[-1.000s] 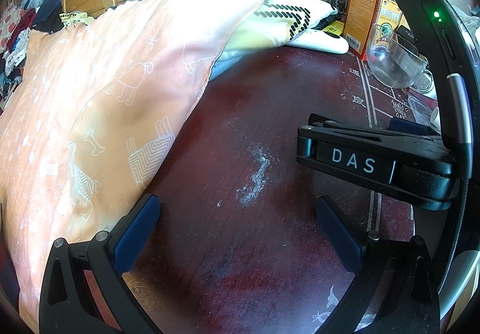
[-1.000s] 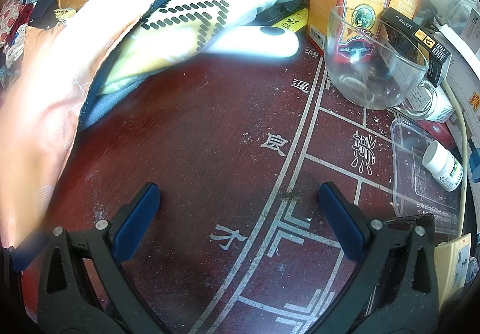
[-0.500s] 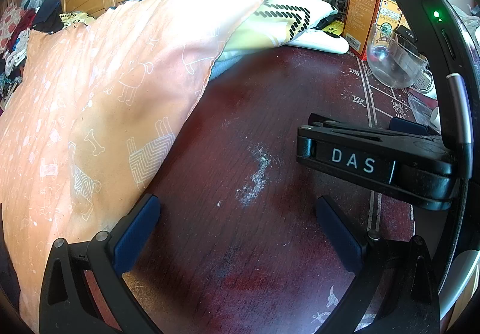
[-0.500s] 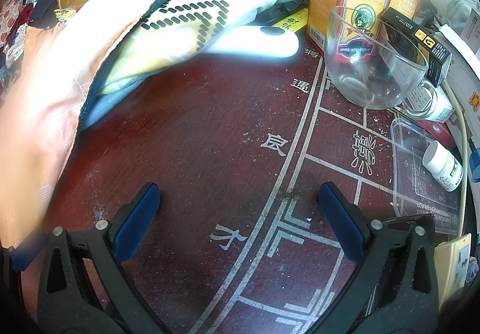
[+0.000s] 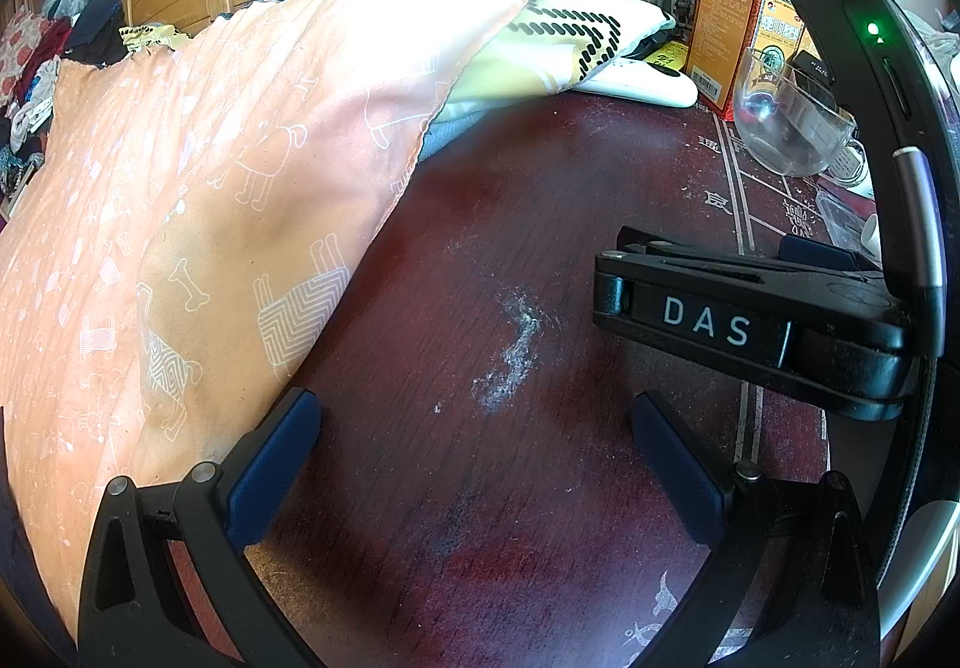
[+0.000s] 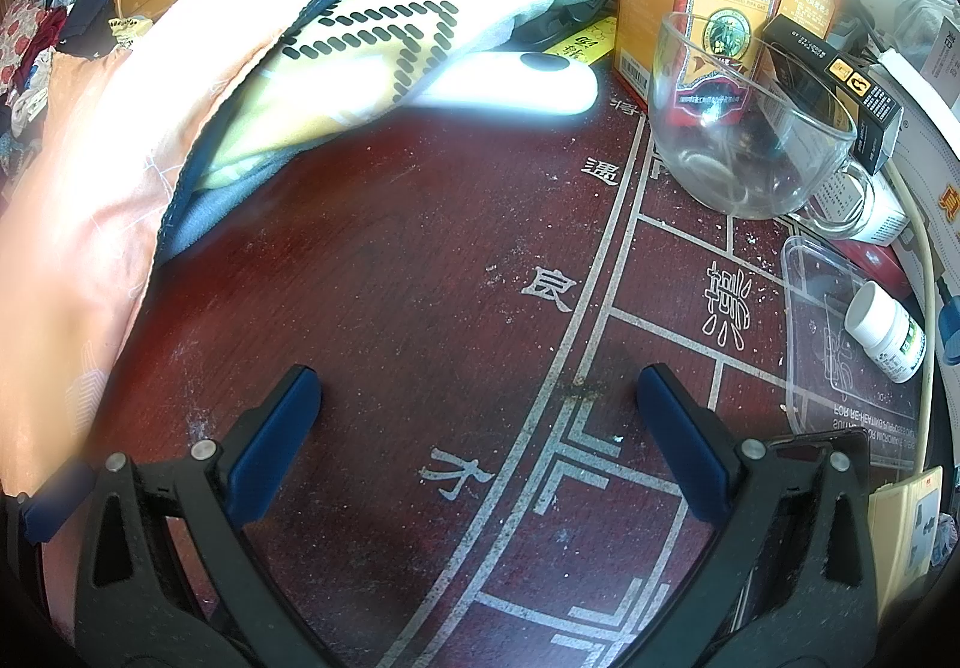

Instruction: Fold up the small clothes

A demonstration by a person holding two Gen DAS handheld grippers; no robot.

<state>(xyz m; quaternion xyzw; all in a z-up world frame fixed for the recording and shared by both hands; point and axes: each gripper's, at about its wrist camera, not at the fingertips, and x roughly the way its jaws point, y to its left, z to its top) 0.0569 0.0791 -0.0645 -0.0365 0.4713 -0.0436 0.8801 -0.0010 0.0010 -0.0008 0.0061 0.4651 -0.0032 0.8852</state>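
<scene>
Left wrist view: left gripper (image 5: 474,428) fingers spread, empty, over dark red worktop (image 5: 480,488). Peach dog-print cloth (image 5: 210,188) on pile at left, its edge beside left finger. Soft, light, limp; best pinched at corner or hem.

Right wrist view: right gripper (image 6: 480,404) fingers spread, empty. Peach cloth (image 6: 90,188) far left; glass mug (image 6: 744,128) right, fragile.

"DAS" stands on the right gripper (image 5: 708,319).
</scene>
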